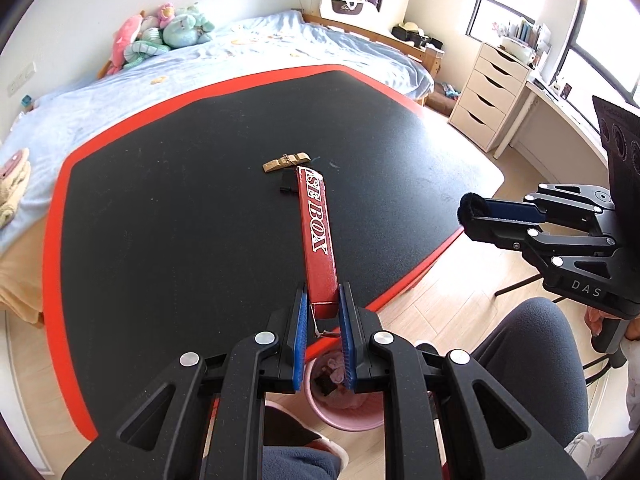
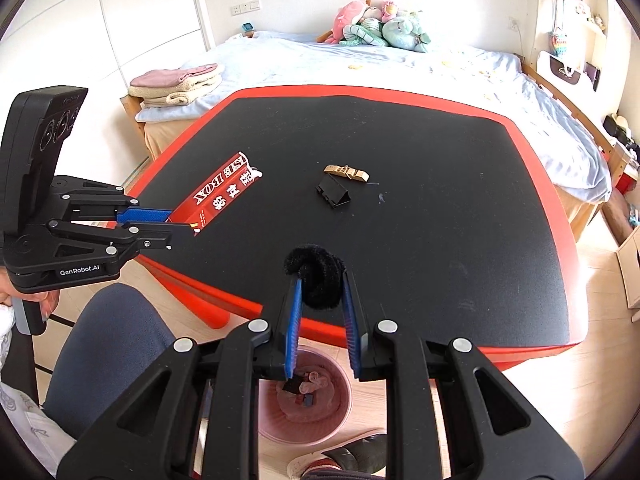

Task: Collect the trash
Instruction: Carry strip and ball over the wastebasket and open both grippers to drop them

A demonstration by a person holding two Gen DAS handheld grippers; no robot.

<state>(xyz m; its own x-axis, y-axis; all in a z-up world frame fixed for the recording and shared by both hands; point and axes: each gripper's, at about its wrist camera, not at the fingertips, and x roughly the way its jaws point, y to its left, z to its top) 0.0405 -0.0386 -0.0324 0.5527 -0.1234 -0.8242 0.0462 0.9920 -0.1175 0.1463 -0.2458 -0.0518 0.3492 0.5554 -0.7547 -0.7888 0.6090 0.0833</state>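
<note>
My left gripper point(image 1: 323, 300) is shut on the near end of a long flat red box point(image 1: 317, 232) with white lettering, which it holds above the black table point(image 1: 180, 220). It shows at the left of the right wrist view as the left gripper point(image 2: 176, 226) with the red box point(image 2: 222, 192). My right gripper point(image 2: 320, 280) is shut on a fuzzy black coil point(image 2: 316, 276); in the left wrist view the right gripper point(image 1: 468, 216) hangs past the table's right edge. A pink bin point(image 2: 344, 400) with scraps inside stands on the floor below both grippers. A gold wrapper point(image 2: 347, 173) and a black binder clip point(image 2: 333, 194) lie mid-table.
The table has a red rim point(image 2: 440, 344). A bed point(image 2: 360, 64) with plush toys point(image 2: 376, 24) and folded towels point(image 2: 176, 84) lies behind it. A white drawer unit point(image 1: 488, 96) stands at the right. The person's knees point(image 1: 532, 364) and slippers point(image 1: 304, 440) are beside the bin.
</note>
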